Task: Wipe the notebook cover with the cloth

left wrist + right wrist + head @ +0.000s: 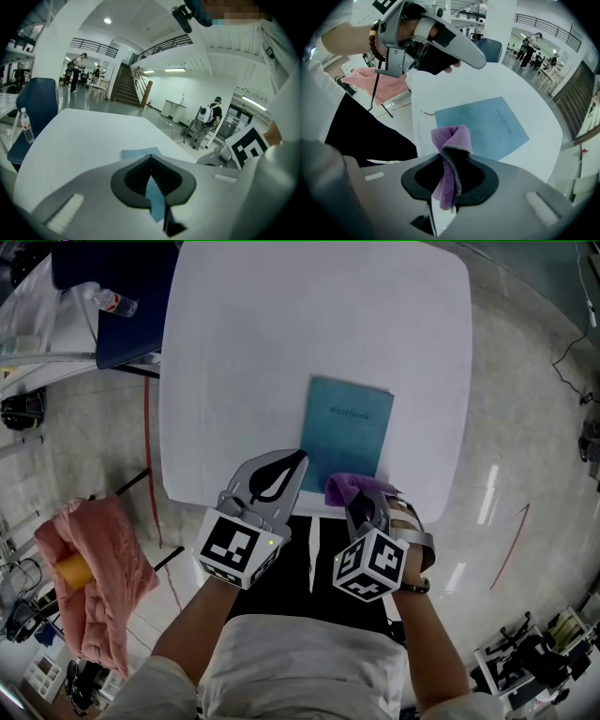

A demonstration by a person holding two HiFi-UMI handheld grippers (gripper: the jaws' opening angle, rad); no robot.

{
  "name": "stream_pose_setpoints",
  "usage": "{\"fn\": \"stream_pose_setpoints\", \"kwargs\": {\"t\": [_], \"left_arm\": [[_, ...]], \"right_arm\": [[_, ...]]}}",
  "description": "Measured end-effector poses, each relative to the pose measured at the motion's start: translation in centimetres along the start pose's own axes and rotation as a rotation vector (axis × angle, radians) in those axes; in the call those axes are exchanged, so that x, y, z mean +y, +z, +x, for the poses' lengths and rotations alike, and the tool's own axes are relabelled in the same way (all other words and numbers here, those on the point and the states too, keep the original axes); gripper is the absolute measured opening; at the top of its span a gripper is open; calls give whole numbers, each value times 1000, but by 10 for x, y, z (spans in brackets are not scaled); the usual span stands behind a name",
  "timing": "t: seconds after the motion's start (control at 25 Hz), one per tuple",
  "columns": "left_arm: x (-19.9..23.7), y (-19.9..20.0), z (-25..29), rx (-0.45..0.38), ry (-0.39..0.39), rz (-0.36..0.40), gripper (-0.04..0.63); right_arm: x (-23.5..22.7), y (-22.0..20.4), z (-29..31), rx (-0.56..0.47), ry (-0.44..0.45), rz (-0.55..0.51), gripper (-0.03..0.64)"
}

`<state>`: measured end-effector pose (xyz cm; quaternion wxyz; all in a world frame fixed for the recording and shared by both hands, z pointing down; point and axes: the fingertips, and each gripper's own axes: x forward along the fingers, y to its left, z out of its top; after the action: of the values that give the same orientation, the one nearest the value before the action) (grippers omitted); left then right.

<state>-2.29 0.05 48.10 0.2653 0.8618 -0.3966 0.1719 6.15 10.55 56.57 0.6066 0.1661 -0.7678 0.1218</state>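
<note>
A teal notebook (347,432) lies closed on the white table (234,381), near its front edge. My right gripper (358,493) is shut on a purple cloth (339,486), holding it at the notebook's near edge. In the right gripper view the cloth (449,140) sticks up in a fold between the jaws, with the notebook (487,126) just beyond. My left gripper (298,460) hovers at the notebook's near left corner, shut with nothing in it. Over its closed jaws the left gripper view shows a corner of the notebook (139,153).
A blue chair (112,306) with a water bottle (114,303) stands at the table's far left. A pink blanket (94,577) lies on the floor at the left, by a red cable (148,456). My body is against the table's front edge.
</note>
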Motion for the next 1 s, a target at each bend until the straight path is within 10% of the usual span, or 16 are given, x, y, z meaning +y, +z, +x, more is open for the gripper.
{"fn": "stream_pose_setpoints", "kwargs": {"t": [1.0], "left_arm": [[28,5,-3,-5,32,-19,1]], "right_arm": [[-79,38,-17,-44,-141,-68,100]]}}
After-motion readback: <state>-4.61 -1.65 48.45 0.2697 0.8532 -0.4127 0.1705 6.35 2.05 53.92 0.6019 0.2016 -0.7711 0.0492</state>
